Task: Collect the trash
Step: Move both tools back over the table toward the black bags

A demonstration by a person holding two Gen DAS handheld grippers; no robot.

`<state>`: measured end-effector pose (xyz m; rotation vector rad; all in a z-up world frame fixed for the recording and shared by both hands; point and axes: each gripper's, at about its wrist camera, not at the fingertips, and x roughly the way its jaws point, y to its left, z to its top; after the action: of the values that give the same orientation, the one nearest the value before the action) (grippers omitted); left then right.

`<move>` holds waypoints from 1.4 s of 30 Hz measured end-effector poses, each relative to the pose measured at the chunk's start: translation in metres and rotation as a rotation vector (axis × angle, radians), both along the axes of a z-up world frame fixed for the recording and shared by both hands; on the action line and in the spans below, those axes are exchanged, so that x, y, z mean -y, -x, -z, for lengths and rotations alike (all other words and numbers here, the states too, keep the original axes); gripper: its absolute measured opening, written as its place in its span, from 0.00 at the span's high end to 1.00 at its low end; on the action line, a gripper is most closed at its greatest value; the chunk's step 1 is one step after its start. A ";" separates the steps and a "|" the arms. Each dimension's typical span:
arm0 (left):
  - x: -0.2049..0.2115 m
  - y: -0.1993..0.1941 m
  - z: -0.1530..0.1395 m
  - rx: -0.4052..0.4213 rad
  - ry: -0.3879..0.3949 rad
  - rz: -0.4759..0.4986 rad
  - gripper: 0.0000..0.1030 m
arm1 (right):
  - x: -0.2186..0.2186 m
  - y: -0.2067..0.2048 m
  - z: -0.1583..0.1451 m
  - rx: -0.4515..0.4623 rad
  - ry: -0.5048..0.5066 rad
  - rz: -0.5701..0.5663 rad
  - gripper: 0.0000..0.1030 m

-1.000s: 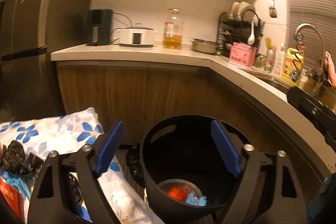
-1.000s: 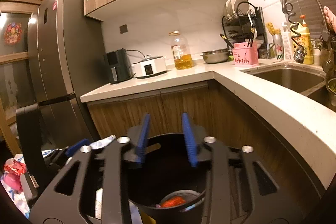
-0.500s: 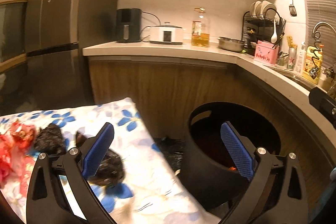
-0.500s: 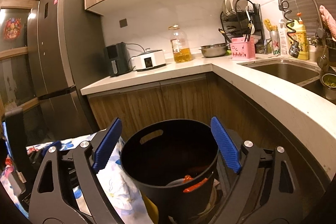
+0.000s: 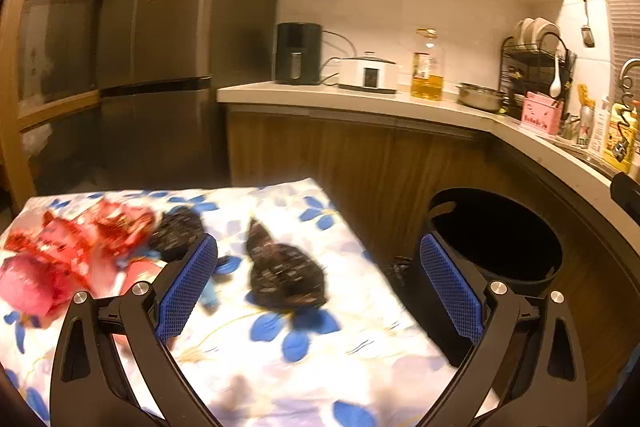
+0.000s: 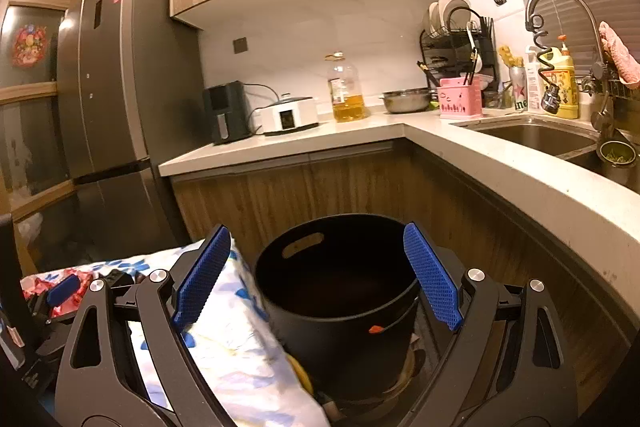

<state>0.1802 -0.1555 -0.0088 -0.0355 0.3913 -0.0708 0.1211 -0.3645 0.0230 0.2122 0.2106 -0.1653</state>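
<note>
A black round trash bin point(image 5: 496, 239) stands on the floor by the wooden cabinets; it also shows in the right wrist view point(image 6: 340, 291). A table with a blue-flowered cloth point(image 5: 320, 359) holds a dark crumpled wad point(image 5: 282, 273), a second dark wad point(image 5: 176, 235) and red wrappers point(image 5: 76, 247). My left gripper point(image 5: 318, 291) is open and empty above the cloth, the near dark wad between its fingers. My right gripper point(image 6: 316, 279) is open and empty, just above the bin's rim.
A white counter point(image 6: 500, 163) curves round the right side with a sink point(image 6: 536, 139), dish rack point(image 6: 460, 39), oil bottle point(image 6: 346, 91) and appliances. A tall fridge point(image 6: 120, 131) stands at the left. The cloth's edge point(image 6: 240, 339) touches the bin.
My left gripper swung left from over the bin to over the table and its trash. My right gripper opened wide and pulled back from the bin.
</note>
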 end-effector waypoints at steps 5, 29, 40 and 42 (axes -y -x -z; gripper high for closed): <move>-0.027 0.014 0.004 -0.001 -0.001 -0.054 0.06 | -0.020 0.010 0.002 0.007 0.003 -0.017 0.15; -0.129 0.065 0.003 0.030 0.009 -0.235 0.06 | -0.119 0.018 0.017 -0.012 -0.007 -0.188 0.15; -0.167 0.071 0.008 0.017 0.022 -0.308 0.06 | -0.165 0.009 0.027 -0.043 -0.004 -0.271 0.15; -0.173 0.072 0.010 0.013 0.024 -0.318 0.06 | -0.173 0.008 0.030 -0.047 -0.001 -0.285 0.15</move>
<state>0.1086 0.0177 -0.0185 -0.1201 0.3678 0.2382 0.1135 -0.1913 -0.0066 0.1771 0.2852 0.1124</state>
